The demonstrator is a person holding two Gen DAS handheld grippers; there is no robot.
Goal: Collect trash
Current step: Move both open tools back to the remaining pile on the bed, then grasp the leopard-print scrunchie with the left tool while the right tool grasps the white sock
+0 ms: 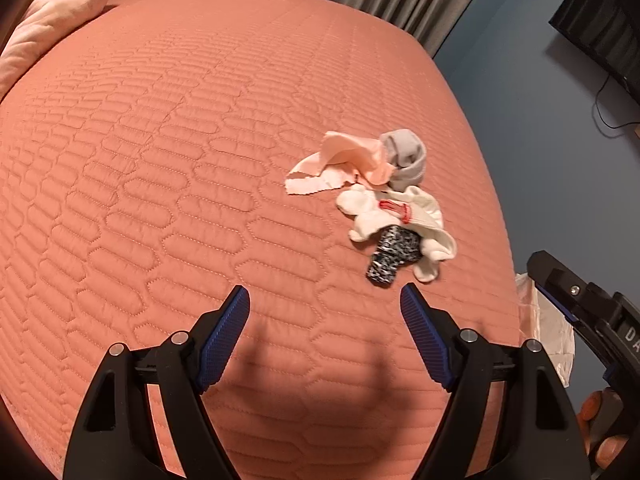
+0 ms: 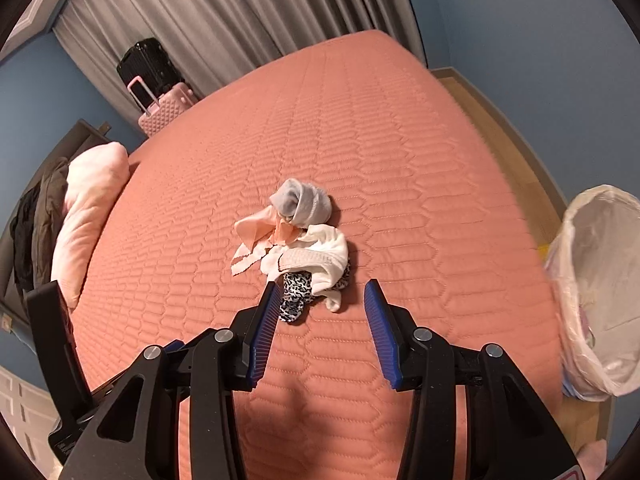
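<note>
On the quilted coral bedspread (image 2: 360, 128), a small heap lies toward the right edge: a peach cloth (image 2: 256, 236), a grey sock (image 2: 304, 202), a white sock (image 2: 320, 252) and a leopard-print piece (image 2: 294, 300) (possibly another sock). All look light, limp and easy to pinch at any raised fold. The left gripper (image 1: 324, 300) hangs wide open, empty; the right gripper (image 2: 320, 300), half spread, holds nothing, near the lined bin (image 2: 600, 280).

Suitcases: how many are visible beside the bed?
2: a pink suitcase stands at the bed's far corner, and a black suitcase stands just behind it, against the grey curtain. Others may be hidden.
</note>
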